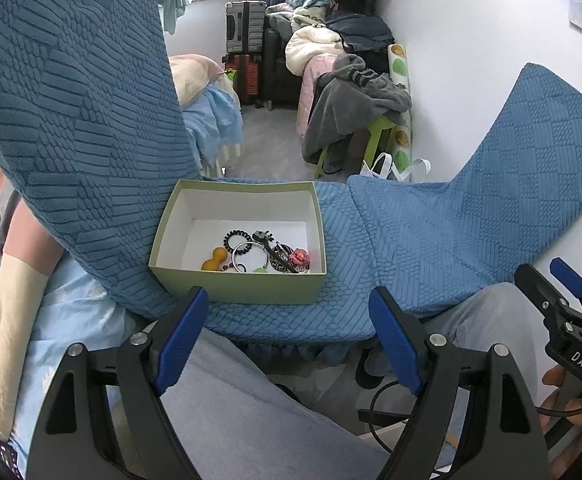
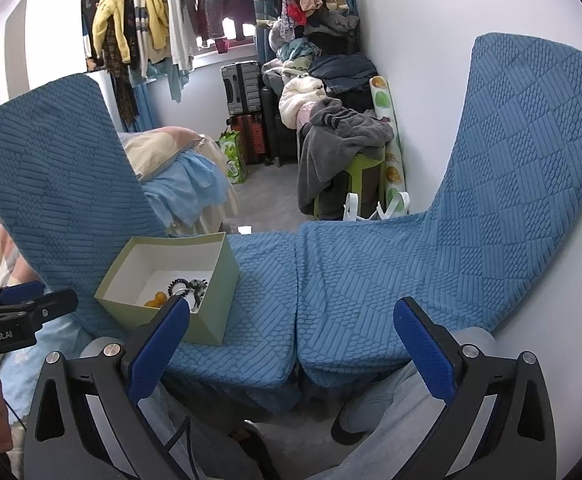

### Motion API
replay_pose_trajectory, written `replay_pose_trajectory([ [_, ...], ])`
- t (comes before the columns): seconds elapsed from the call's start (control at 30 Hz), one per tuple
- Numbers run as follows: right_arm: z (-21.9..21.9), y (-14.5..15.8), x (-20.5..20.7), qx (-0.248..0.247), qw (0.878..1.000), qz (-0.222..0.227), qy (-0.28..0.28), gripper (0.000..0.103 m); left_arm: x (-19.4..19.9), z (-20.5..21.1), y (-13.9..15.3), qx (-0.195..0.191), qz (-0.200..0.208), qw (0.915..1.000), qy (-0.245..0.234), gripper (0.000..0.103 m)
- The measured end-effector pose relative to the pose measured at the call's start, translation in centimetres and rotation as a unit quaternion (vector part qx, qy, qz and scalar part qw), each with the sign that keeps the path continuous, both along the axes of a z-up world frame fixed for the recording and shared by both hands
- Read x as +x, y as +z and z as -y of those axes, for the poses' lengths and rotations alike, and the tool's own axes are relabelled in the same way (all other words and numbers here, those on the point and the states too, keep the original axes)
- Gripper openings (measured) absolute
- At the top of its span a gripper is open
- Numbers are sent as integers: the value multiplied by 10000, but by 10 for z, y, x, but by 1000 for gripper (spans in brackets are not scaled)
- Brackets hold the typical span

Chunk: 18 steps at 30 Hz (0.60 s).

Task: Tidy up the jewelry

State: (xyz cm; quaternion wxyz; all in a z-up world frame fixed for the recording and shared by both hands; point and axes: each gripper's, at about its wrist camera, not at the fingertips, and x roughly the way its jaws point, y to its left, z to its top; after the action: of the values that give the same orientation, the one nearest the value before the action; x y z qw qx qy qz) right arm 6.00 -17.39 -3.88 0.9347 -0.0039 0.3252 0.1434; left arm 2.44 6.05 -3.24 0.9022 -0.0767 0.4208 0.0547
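Pale green open cardboard box (image 1: pixel 237 280), frame centre, on blue textured chair cushion (image 1: pixel 431 240), keeps mixed jewelry pieces (image 1: pixel 267 254) gathered. Left gripper (image 1: pixel 291 344), right gripper (image 2: pixel 291 356): jaws wide apart, empty, probably ready for reach.

Box: a pale green cardboard box with white inside (image 1: pixel 235 286) is sitting open on the blue textured seat cover (image 1: pixel 411 240), touching the raised blue part at its left.
Jewelry: a black spiral hair tie (image 1: pixel 238 237), a silver ring-shaped bangle (image 1: pixel 250 253), an orange gourd-shaped bead (image 1: pixel 214 260) and a red flower-shaped piece (image 1: pixel 299 257) are lying together on the box floor, near its front wall.
Left gripper: the left black gripper with blue pads (image 1: pixel 289 344) is hovering just before the box, its jaws standing wide apart and holding nothing.
Right gripper: the right black gripper (image 1: pixel 563 296) is showing at the right edge, over the grey trouser leg; its jaws are standing a little apart.
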Motion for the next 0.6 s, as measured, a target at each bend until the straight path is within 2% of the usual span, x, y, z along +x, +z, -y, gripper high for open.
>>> replay_pose_trajectory([
  [0.6,-4,-1,-1,-17,10000,-17,63,103,-2,3,5,52,68,10000,31,82],
])
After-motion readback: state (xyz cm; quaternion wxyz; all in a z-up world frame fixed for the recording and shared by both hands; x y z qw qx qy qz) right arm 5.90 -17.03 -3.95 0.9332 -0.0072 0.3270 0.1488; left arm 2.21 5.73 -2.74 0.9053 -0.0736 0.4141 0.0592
